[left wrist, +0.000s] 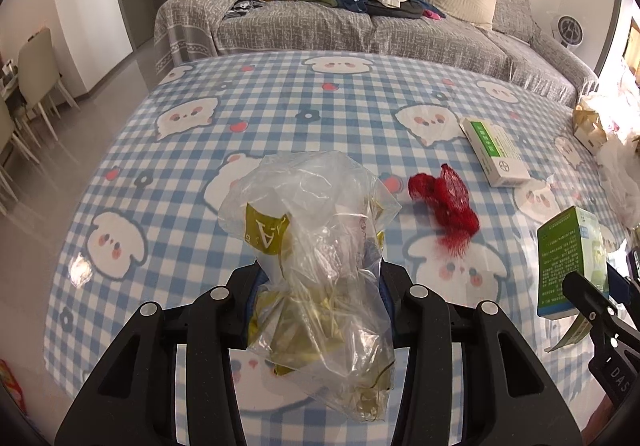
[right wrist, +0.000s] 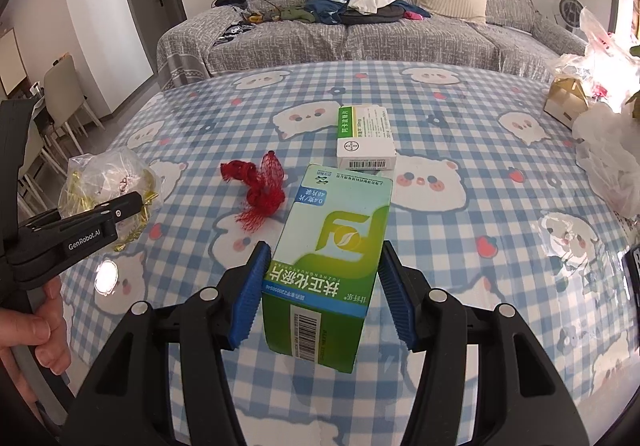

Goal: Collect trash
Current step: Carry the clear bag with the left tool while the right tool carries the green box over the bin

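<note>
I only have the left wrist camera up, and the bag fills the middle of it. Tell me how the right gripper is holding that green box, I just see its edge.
Observer: The right gripper has its blue pads clamped on both long sides of the green box, which is off the table.
Operator: Anything printed on its top?
Observer: A large green logo, Chinese lettering and a barcode at the near end.
Operator: What about the white box?
Observer: The white box lies flat, its barcode end facing the camera.
</note>
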A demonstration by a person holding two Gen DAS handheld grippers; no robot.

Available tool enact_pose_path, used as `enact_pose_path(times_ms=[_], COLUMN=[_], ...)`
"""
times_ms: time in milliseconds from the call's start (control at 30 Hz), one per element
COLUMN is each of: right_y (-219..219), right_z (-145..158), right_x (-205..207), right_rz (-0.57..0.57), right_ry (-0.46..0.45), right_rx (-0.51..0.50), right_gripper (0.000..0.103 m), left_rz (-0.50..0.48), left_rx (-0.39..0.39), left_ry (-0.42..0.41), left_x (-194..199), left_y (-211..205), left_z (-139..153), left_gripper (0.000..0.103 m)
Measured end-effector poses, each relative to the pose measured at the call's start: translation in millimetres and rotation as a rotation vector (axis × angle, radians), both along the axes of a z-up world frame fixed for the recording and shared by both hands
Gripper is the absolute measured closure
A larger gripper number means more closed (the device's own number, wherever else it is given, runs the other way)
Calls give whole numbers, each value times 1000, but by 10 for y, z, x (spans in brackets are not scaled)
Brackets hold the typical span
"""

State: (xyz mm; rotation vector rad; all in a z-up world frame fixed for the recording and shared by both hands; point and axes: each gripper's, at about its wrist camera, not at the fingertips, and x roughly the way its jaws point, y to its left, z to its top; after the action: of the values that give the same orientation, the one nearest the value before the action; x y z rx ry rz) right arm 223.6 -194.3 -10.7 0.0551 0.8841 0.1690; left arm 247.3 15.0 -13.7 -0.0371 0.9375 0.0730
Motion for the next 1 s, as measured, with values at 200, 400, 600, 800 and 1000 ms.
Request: enact_pose_path(times_ms=[200, 400, 600, 800, 1000], right_y=[36, 58, 69, 84, 77], right_z=[34, 82, 124, 161, 188], right_x=[-154, -291, -450, -622, -773], right_rz=[7, 12, 17, 26, 35], right_ry=[-8, -16, -22, -35, -43], right_rx=[-8, -7, -4, -2, 7], right_gripper=[50, 50, 50, 50, 50], left_rz=[-2, -7, -13, -12, -17], left_rx=[0, 3, 5, -8, -23], left_ry=[-1, -2, -3, -2, -9], left_x=[-162, -392, -569, -734, -906], left_y=[23, 34, 34, 38, 7], left_z=[-6, 10, 30, 31, 69], left_gripper=[60, 60, 60, 60, 60])
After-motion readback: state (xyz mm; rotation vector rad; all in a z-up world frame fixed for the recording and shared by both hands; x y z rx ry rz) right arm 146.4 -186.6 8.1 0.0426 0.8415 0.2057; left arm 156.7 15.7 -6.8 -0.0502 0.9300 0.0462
